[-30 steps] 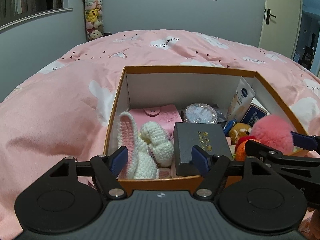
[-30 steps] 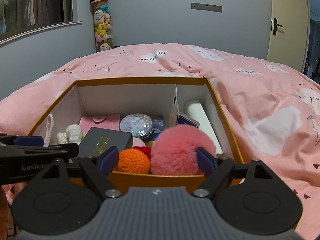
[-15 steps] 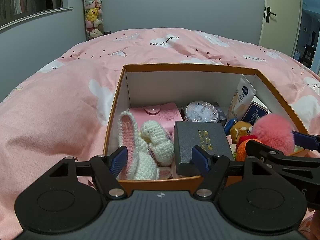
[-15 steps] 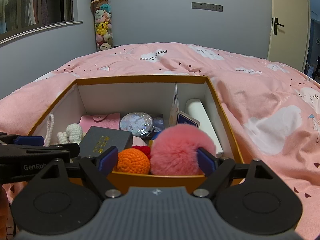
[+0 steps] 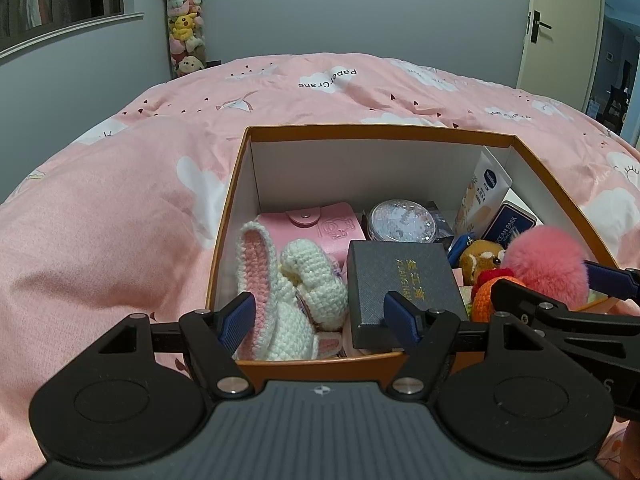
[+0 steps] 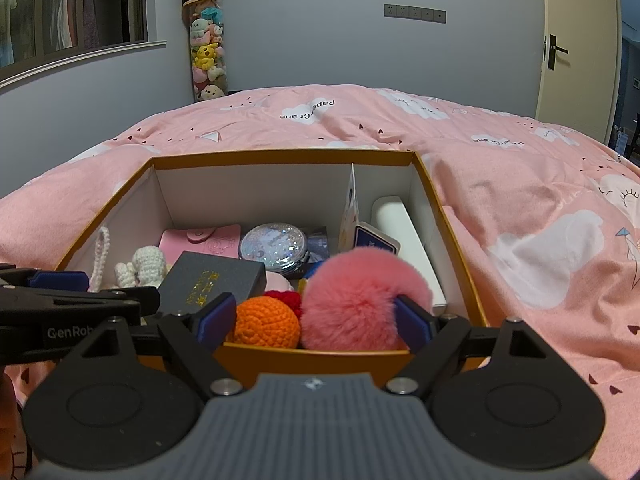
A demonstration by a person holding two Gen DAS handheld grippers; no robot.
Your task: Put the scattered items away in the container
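An orange box (image 5: 376,130) (image 6: 280,156) with white walls rests on the pink duvet and holds several items. Inside it are a crochet bunny (image 5: 288,280), a dark gift box (image 5: 400,280) (image 6: 212,276), a pink pouch (image 5: 320,224), a glittery round compact (image 6: 274,246), an orange crochet ball (image 6: 268,320) and a fluffy pink pompom (image 6: 356,296) (image 5: 544,264). My left gripper (image 5: 318,316) hovers open over the near rim, above the bunny and gift box. My right gripper (image 6: 315,318) is open wide; the pompom and orange ball sit between its fingers, fur brushing the right pad.
The pink duvet (image 6: 520,200) spreads all around the box. A white case (image 6: 400,232) and an upright sachet (image 5: 484,192) stand along the box's right wall. A tall tube of plush toys (image 6: 206,60) stands by the far wall, with a door (image 6: 576,40) at the right.
Both views shift only slightly. The jaws keep the same width and the items in the box have not moved.
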